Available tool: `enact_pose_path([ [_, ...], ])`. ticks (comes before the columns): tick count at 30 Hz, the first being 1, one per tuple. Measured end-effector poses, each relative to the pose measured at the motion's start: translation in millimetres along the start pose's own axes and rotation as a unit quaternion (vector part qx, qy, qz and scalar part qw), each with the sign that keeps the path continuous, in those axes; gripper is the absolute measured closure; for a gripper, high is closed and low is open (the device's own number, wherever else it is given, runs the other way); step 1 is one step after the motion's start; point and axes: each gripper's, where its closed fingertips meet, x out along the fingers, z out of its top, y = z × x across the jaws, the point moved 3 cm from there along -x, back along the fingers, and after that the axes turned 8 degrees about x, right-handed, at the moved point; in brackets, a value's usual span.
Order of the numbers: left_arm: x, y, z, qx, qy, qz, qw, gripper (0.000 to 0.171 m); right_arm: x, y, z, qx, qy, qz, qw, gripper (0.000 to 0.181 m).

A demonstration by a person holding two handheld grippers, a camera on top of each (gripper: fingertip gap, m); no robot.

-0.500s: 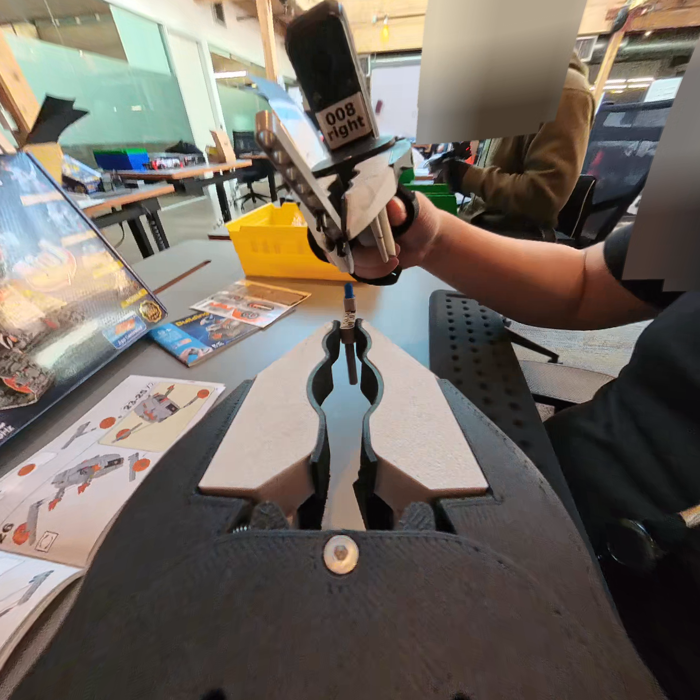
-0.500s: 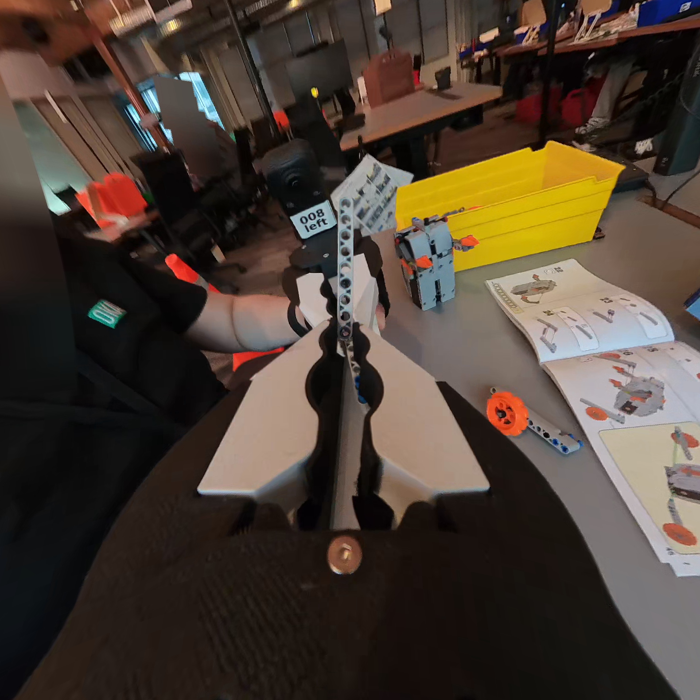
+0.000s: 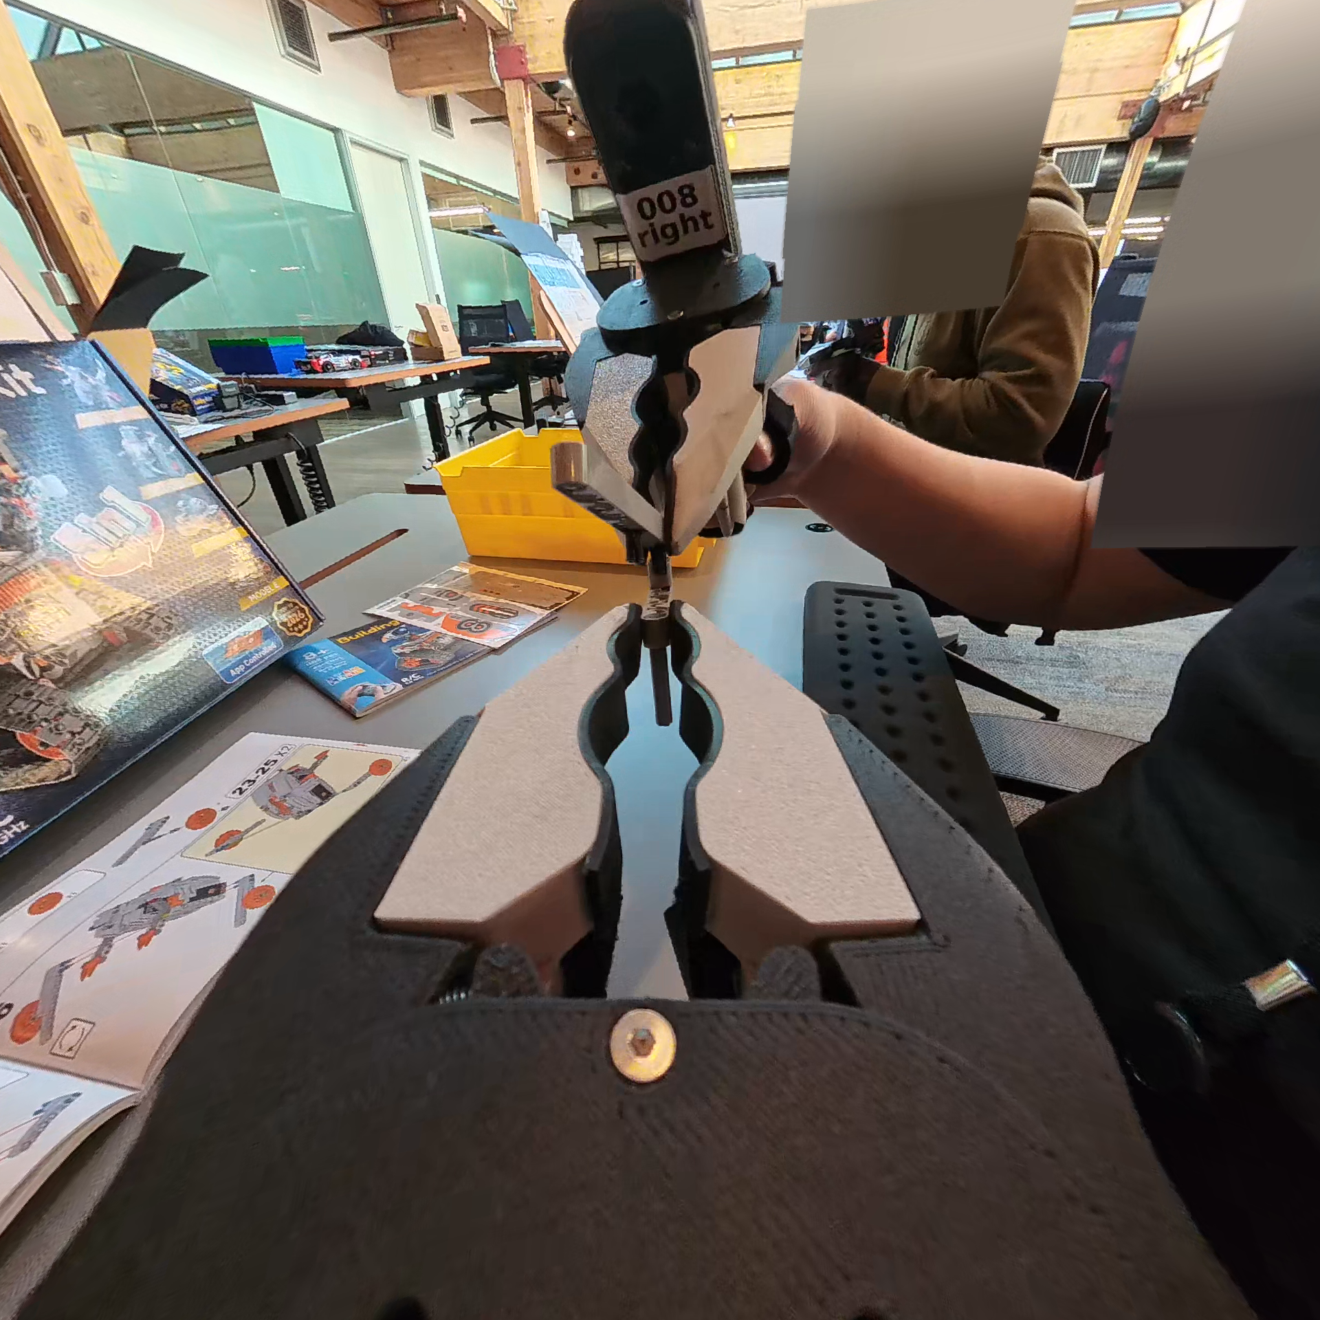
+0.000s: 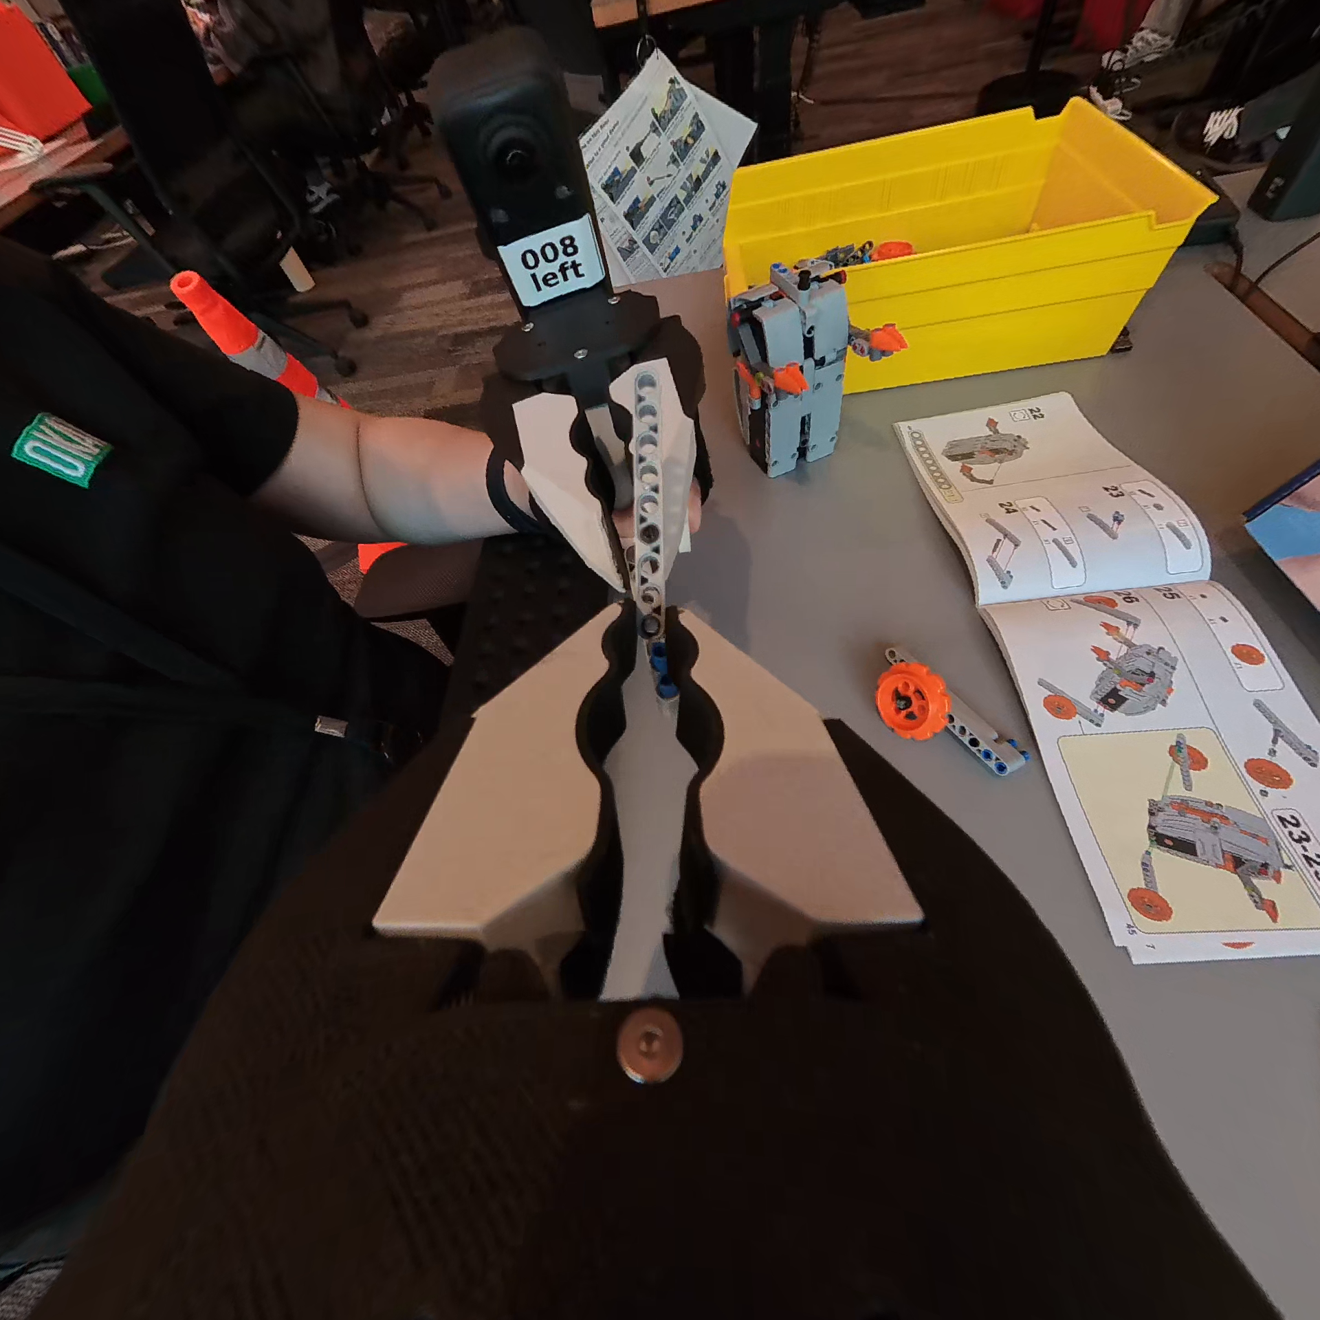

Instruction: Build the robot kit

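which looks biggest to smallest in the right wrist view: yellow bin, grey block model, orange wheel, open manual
1. yellow bin
2. open manual, though it lies nearer the camera, so its true rank against the bin is unsure
3. grey block model
4. orange wheel

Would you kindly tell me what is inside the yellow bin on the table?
The yellow bin shows a few small grey, blue and orange building pieces at its near-left corner. The front wall covers the rest of the floor.

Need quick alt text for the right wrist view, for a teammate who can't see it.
The right hand-held gripper is shut on a grey holed beam, meeting the left hand-held gripper. A grey brick model stands before a yellow bin.
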Motion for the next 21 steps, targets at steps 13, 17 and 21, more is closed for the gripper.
enact_pose_path([
  [13, -3.0, 2.2, 0.5, -0.015, -0.001, 0.001, 1.000, 0.166, 5.6, -1.4, 0.0, -0.040, 0.096, -0.013, 0.995, 0.175],
  [17, -4.7, 1.3, 2.9, -0.012, -0.007, -0.001, 1.000, 0.166, 8.2, 0.3, -0.1, -0.050, 0.130, -0.012, 0.990, 0.174],
  [21, -5.4, 1.1, 4.0, -0.014, -0.011, -0.002, 1.000, 0.166, 9.7, 1.9, 2.7, -0.072, 0.156, -0.015, 0.985, 0.175],
])
